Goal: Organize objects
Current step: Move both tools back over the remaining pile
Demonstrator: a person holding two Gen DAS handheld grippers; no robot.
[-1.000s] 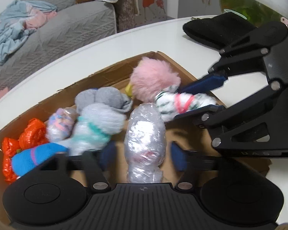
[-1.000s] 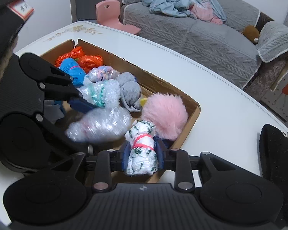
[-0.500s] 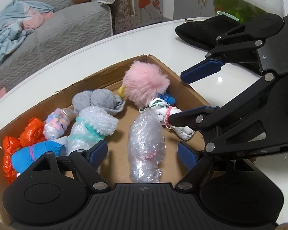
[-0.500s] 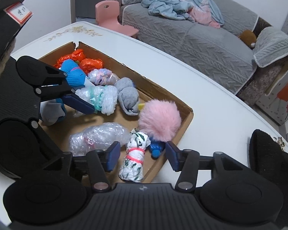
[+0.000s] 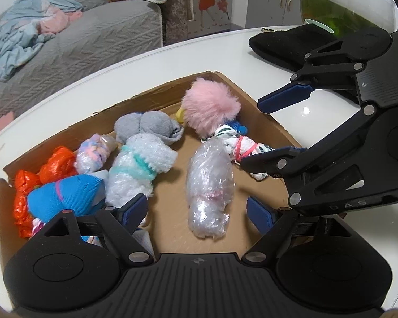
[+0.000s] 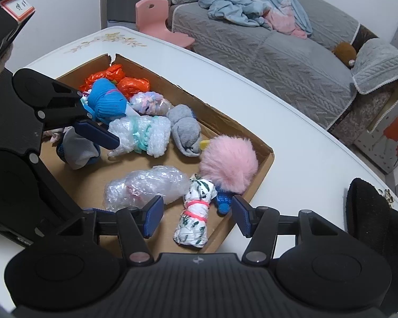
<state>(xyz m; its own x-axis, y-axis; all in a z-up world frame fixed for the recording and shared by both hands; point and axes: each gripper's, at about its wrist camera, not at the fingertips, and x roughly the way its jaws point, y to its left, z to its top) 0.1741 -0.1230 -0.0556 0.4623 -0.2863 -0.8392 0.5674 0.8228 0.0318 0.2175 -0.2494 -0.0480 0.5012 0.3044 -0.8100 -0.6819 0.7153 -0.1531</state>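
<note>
A shallow cardboard box (image 5: 265, 122) on the white table holds several wrapped bundles. My left gripper (image 5: 197, 210) is open, and a clear plastic bundle (image 5: 211, 182) lies loose between its fingers. The jaws of my right gripper (image 6: 197, 217) are opening, with the white floral bundle tied with pink bands (image 6: 195, 217) lying free between them on the box floor (image 6: 92, 180). A pink pompom (image 6: 229, 159) rests just beyond it. Further in lie a bubble-wrap bundle with a teal band (image 5: 138, 169), a grey sock (image 5: 148, 127), a blue sock (image 5: 63, 196) and orange bags (image 5: 55, 164).
A black cloth (image 5: 286, 42) lies on the table (image 5: 146, 63) right of the box, in front of a glass fish bowl (image 5: 345, 5). Past the table's curved edge stand a grey sofa (image 6: 278, 53) and a pink chair (image 6: 156, 23).
My right gripper has let go of the white floral bundle, spread its jaws and drawn back. The left gripper's jaws have widened a little around the clear plastic bundle.
</note>
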